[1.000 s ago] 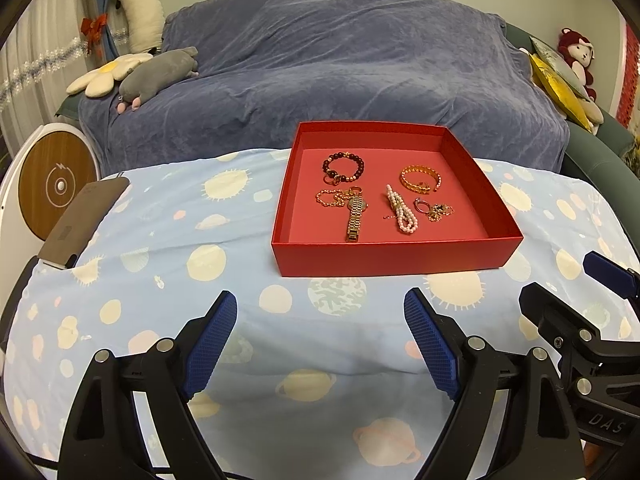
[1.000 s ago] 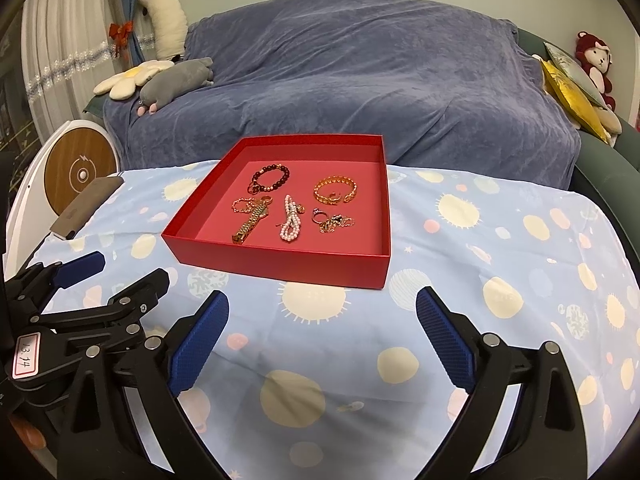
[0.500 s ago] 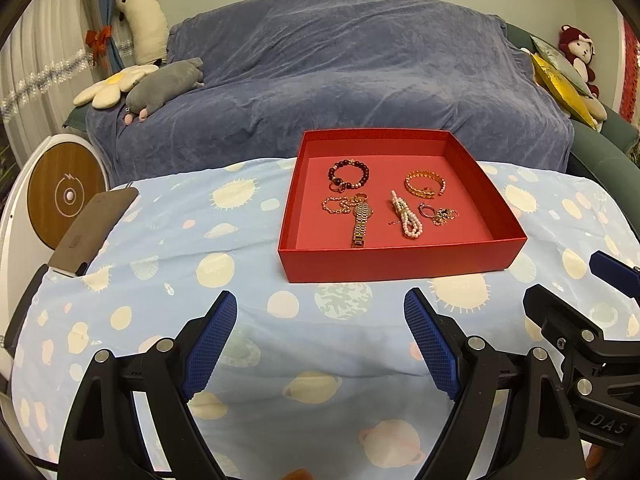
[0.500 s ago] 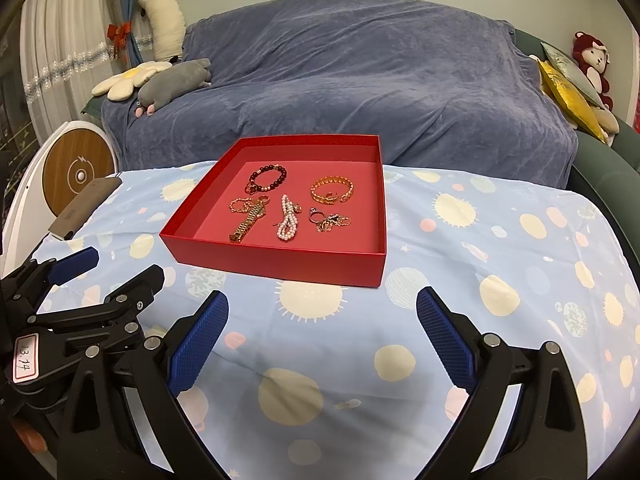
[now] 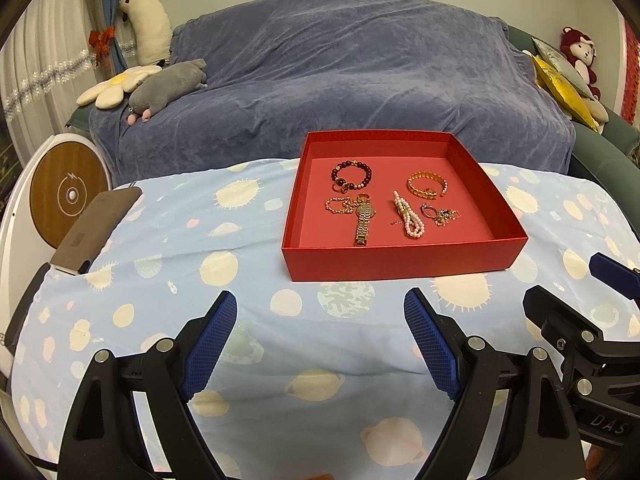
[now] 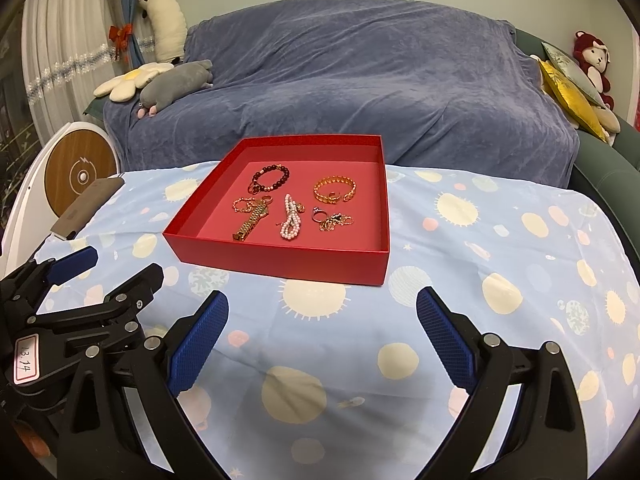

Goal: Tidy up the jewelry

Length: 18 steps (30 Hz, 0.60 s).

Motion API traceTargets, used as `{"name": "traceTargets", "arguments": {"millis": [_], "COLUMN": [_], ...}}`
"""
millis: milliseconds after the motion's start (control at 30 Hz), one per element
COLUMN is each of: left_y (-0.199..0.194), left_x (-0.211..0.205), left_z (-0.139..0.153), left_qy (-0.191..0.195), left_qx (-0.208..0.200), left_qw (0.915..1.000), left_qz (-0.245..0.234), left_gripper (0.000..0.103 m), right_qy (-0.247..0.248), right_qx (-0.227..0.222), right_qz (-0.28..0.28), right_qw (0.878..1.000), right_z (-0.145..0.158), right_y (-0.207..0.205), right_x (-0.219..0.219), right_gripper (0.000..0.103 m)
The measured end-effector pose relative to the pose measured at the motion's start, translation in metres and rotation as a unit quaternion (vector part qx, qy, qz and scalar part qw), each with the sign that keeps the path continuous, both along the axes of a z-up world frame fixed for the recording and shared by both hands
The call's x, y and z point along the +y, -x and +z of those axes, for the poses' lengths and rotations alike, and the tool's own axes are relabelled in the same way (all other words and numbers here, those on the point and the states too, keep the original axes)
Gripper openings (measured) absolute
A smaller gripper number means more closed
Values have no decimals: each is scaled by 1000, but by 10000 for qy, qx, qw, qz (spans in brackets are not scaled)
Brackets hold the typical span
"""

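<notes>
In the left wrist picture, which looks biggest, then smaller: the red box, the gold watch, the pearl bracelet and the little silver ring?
1. Red box, by far the biggest.
2. Gold watch.
3. Pearl bracelet, only slightly shorter than the watch, so that pair is close.
4. Silver ring, the smallest.

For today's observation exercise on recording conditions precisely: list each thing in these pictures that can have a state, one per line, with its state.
Left gripper: open, holding nothing.
Right gripper: open, holding nothing.
Red box: lidless, upright on the cloth.
Gold watch: lying flat, strap stretched straight.
Pearl strand: folded in loops.
Dark bead bracelet: closed ring, flat.
Gold cuff bracelet: lying flat.
Gold chain: bunched beside the watch.
</notes>
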<state>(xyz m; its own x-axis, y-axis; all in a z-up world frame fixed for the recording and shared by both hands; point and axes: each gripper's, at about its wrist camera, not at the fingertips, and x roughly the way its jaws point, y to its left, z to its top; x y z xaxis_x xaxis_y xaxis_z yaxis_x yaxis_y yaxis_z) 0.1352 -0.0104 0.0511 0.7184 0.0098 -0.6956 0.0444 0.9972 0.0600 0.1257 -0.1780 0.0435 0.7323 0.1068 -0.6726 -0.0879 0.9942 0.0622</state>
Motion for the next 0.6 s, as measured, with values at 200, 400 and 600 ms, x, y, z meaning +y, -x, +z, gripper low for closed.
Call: {"name": "traceTargets", "arguments": {"millis": [200,400,600], "left_y": [-1,0,1], "left_x": [1,0,0], "left_z": [-2,-3,-4], "left_qy": [102,40,-5], "left_qx": [69,33,17], "left_qw": [9999,10000,10000], "left_qz": [4,53,61], "left_gripper": [83,83,83], "right_qy": [-2,4,2], "right_qx": [8,13,19], "right_qz": [2,10,6], "right_qw": [10000,10000,10000], "right_z": [0,-2,-4], "right_y": [0,1,2], "right_x": [0,2,3], "right_gripper": [93,93,93]}}
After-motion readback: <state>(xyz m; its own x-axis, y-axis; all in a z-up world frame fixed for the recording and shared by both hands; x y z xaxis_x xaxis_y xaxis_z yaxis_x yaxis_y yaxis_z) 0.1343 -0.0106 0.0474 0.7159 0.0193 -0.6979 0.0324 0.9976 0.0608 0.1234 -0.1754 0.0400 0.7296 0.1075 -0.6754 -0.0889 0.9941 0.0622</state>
